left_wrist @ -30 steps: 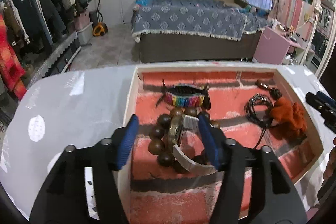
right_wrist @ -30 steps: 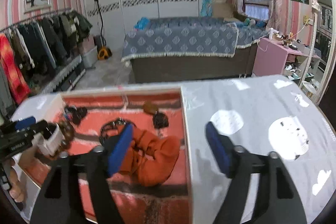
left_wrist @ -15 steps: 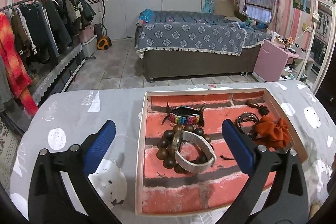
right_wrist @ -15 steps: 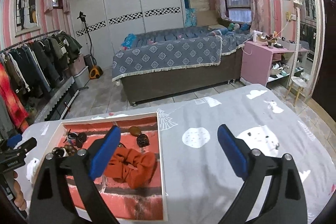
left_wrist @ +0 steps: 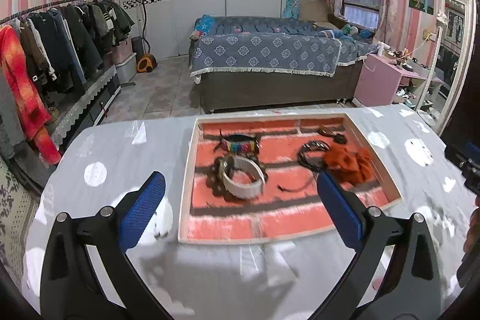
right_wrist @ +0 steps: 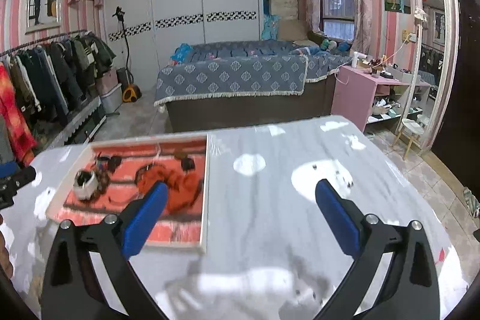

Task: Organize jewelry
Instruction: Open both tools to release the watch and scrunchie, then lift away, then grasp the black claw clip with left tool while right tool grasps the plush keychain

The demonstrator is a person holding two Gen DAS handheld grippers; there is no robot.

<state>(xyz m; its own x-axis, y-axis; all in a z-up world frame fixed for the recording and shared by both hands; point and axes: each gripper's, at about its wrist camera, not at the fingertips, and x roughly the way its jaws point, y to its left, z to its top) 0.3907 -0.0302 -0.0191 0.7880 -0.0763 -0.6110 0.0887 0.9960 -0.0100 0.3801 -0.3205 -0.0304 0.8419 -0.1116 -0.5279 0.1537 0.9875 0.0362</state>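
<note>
A white-rimmed tray (left_wrist: 186, 179) lined with a red brick pattern lies on the grey tablecloth. In it are a grey-banded watch (left_wrist: 244, 179) resting on a brown bead bracelet (left_wrist: 216, 174), a rainbow bracelet (left_wrist: 238, 144), a black cord bracelet (left_wrist: 310, 152) and an orange scrunchie (left_wrist: 348, 162). My left gripper (left_wrist: 239, 194) hangs open above the tray's near edge, holding nothing. My right gripper (right_wrist: 240, 191) is over the bare cloth to the right of the tray (right_wrist: 205, 194); its jaws are opening with nothing between them.
Two small dark pieces (left_wrist: 331, 134) lie at the tray's far right corner. The table edge drops to a tiled floor. Beyond it stand a bed (left_wrist: 267, 62), a clothes rack (left_wrist: 54, 50) on the left and a pink side table (right_wrist: 357, 92) on the right.
My left gripper opened off the watch and beads, leaving them in the tray, then pulled back and up. My right gripper also drew back from the scrunchie and its jaws widened.
</note>
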